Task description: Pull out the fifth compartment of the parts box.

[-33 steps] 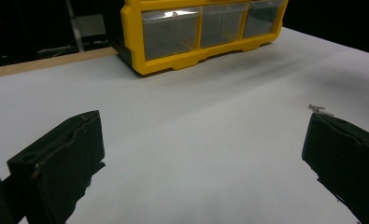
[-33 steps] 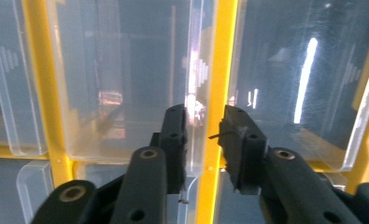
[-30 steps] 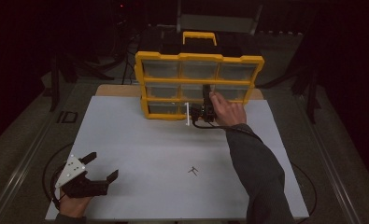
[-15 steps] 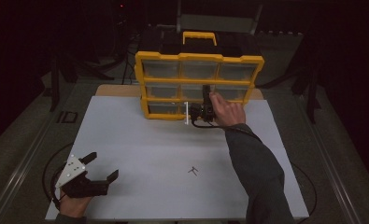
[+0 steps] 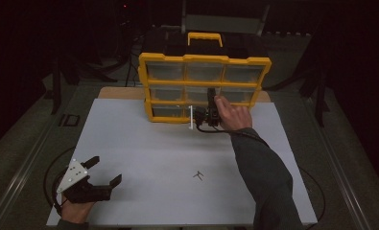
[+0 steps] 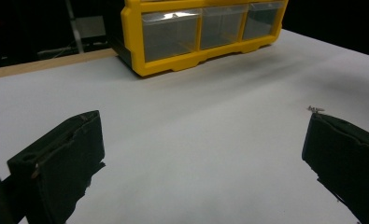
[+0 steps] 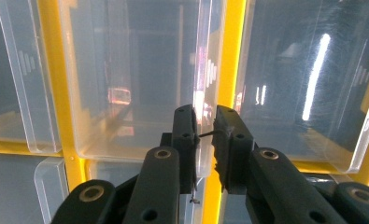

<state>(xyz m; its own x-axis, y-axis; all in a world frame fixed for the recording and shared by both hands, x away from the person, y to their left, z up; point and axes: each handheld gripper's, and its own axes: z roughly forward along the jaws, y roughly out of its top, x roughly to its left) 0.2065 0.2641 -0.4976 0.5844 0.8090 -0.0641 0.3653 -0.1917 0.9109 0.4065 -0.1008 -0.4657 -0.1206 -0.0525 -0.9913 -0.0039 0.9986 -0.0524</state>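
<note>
A yellow plastic organiser cabinet (image 5: 205,88) with clear drawers, 3 across and 3 high, and a yellow carry handle (image 5: 205,39) on top stands upright at the far edge of a white sheet (image 5: 177,167) covering the bench. In the high view the right claw (image 5: 207,113) is at the cabinet's front, low and right of centre, held by the person's right hand (image 5: 232,116), with a dark grey sleeve (image 5: 266,182) running back to the bottom edge and a black cable looping under the hand. A thin white upright strip (image 5: 191,117) shows just left of that claw; what it is cannot be told. In the right gripper view the right claw (image 7: 205,135) has its 2 black jaws nearly closed on the edge of a clear plastic drawer (image 7: 135,79), the transparent wall passing between them beside a yellow divider (image 7: 229,51); a small dark pin-like item sits across the narrow gap. The left claw (image 5: 103,172) rests low at the near left corner of the sheet, held in the left hand (image 5: 74,211), with a grey three-cornered plate (image 5: 71,175) on top. In the left gripper view its jaws (image 6: 196,158) stand wide apart with nothing between them but bare sheet. A small dark object (image 5: 198,176) lies on the sheet right of centre, well apart from both claws; it also appears just beyond the right-hand jaw in the left gripper view (image 6: 315,109).
</note>
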